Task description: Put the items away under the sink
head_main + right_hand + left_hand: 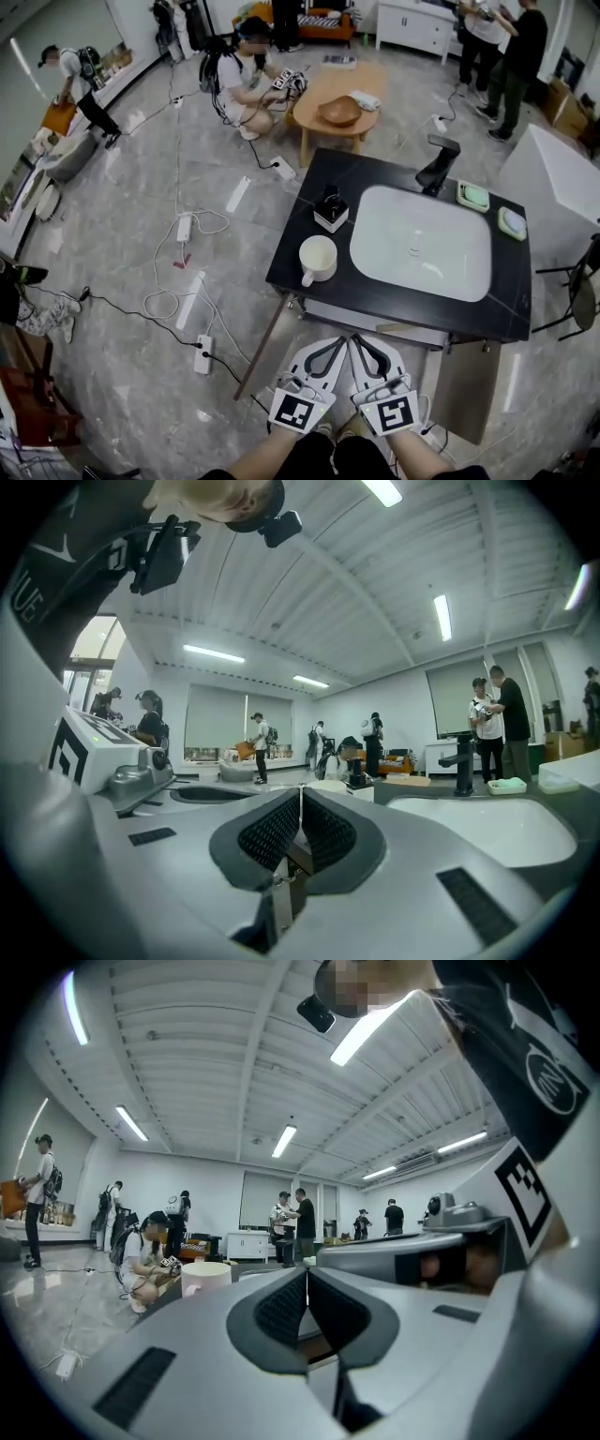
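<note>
Black sink counter point(305, 192) with white mug point(317, 258), black-white box point(331, 210), green tray point(472, 196).

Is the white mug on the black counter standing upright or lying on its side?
Upright. The white mug shows its round open mouth from above.

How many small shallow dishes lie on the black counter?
2. The first dish lies just right of the faucet; the second dish lies near the right edge of the counter. None looks hidden.
</note>
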Demonstrator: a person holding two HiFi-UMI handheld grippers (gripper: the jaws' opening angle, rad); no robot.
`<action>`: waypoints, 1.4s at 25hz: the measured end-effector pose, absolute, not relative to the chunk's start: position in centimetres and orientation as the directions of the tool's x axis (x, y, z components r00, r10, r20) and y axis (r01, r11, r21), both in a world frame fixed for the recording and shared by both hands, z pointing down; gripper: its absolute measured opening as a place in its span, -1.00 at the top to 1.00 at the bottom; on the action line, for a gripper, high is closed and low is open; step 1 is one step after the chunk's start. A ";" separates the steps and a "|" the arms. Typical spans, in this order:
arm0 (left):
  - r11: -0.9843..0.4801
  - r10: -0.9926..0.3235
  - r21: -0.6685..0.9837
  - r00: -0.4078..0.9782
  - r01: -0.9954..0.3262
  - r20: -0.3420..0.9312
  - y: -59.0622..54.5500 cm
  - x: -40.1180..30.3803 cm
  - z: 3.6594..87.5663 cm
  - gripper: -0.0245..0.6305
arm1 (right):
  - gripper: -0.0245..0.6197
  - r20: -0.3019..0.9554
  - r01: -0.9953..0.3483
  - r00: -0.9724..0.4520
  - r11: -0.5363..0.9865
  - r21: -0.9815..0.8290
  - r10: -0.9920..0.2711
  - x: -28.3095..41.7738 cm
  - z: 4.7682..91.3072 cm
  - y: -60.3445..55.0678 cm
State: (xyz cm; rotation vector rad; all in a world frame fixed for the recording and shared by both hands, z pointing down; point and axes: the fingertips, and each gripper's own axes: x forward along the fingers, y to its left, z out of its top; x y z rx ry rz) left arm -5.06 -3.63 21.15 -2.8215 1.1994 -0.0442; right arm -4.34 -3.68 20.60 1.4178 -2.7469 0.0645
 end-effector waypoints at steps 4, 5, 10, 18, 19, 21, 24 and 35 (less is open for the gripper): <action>-0.690 -0.723 0.041 0.691 -0.723 0.013 -3.7 -6.8 20.9 0.90 | 0.82 0.105 -0.817 -0.576 0.576 -0.033 -0.811 -5.7 20.7 -3.3; -0.692 -0.721 0.052 0.693 -0.720 0.009 -3.8 -7.2 20.6 0.90 | 0.82 0.107 -0.817 -0.576 0.576 -0.034 -0.811 -6.1 20.6 -3.4; -0.703 -0.709 0.082 0.705 -0.707 0.004 -5.0 -8.6 19.6 0.90 | 0.82 0.101 -0.809 -0.587 0.585 -0.048 -0.803 -7.5 19.5 -4.7; -0.707 -0.702 0.071 0.710 -0.704 0.052 -8.6 -10.0 20.2 0.90 | 0.82 0.142 -0.781 -0.622 0.622 -0.052 -0.770 -9.1 19.7 -9.7; -0.706 -0.701 0.067 0.709 -0.705 0.069 -9.0 -10.0 20.6 0.89 | 0.81 0.151 -0.781 -0.621 0.623 -0.042 -0.769 -9.0 19.7 -10.6; -0.690 -0.715 0.056 0.691 -0.722 0.103 -10.1 -10.3 21.4 0.89 | 0.81 0.187 -0.785 -0.611 0.618 -0.025 -0.769 -8.6 20.0 -12.3; -0.641 -0.756 0.065 0.643 -0.765 0.121 -12.0 -11.5 22.2 0.89 | 0.81 0.244 -0.775 -0.614 0.632 -0.006 -0.750 -8.2 20.3 -14.6; -0.615 -0.753 0.081 0.615 -0.784 0.231 -17.2 -12.7 24.7 0.58 | 0.71 0.383 -0.767 -0.612 0.638 -0.075 -0.691 -6.5 22.2 -21.9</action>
